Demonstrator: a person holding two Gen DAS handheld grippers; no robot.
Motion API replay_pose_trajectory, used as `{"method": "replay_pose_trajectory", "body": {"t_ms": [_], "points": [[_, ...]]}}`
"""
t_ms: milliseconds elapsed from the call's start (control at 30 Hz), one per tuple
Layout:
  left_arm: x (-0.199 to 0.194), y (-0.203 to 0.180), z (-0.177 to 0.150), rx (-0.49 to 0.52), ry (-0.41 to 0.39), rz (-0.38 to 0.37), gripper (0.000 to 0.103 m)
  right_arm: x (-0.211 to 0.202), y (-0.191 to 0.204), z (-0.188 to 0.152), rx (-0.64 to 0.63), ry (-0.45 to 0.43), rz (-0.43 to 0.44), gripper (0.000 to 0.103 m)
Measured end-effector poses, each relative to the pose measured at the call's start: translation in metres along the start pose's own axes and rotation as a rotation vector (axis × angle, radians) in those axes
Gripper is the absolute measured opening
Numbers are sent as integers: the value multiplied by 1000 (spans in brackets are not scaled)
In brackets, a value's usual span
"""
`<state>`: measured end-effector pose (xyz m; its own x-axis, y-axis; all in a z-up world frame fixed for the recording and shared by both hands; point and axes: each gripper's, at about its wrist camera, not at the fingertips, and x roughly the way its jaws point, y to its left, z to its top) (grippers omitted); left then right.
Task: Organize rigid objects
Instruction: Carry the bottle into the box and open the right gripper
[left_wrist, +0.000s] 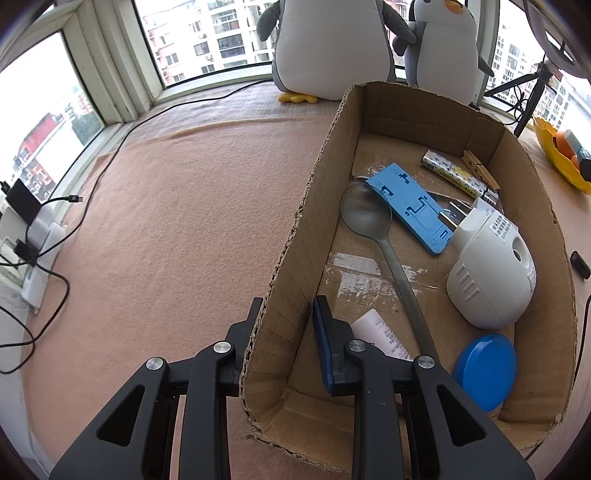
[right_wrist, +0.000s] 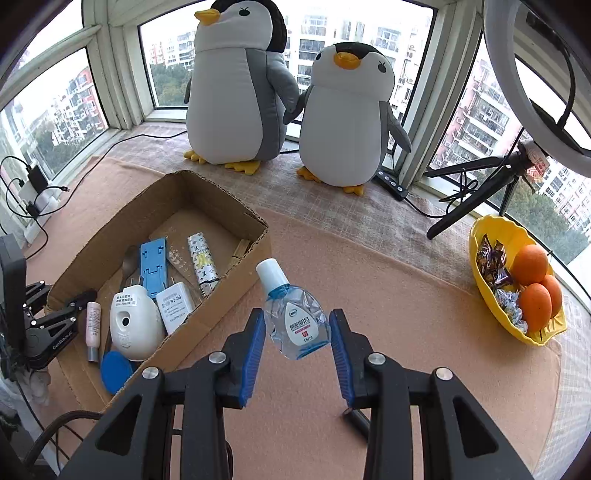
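A cardboard box (left_wrist: 295, 258) (right_wrist: 229, 210) lies on the pink mat. It holds a spoon (left_wrist: 369, 214), a blue plastic stand (left_wrist: 410, 206), a white plug-in device (left_wrist: 491, 273), a patterned tube (left_wrist: 458, 177), a blue lid (left_wrist: 484, 369) and a small white tube (left_wrist: 380, 336). My left gripper (left_wrist: 286, 314) straddles the box's left wall, one finger outside, one inside, jaws closed on the cardboard. My right gripper (right_wrist: 297, 332) holds a clear eye-drop bottle (right_wrist: 295, 314) with a white cap between its blue pads, above the mat right of the box.
Two plush penguins (right_wrist: 240, 92) stand at the window. A yellow bowl (right_wrist: 480, 266) with oranges and sweets sits at the right. A tripod (right_wrist: 472, 192) with a ring light stands behind it. A power strip with cables (left_wrist: 33, 236) lies at the left edge.
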<state>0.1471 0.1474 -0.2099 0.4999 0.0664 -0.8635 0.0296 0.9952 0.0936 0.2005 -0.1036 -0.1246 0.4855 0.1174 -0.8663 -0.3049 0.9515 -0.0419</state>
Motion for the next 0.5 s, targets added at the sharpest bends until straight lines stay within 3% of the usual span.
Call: {"method": "replay_pose_trajectory", "body": {"t_ms": [500], "points": [[0, -1, 0, -1, -1, -3, 23, 12, 57, 27, -5, 6, 159, 32]]}}
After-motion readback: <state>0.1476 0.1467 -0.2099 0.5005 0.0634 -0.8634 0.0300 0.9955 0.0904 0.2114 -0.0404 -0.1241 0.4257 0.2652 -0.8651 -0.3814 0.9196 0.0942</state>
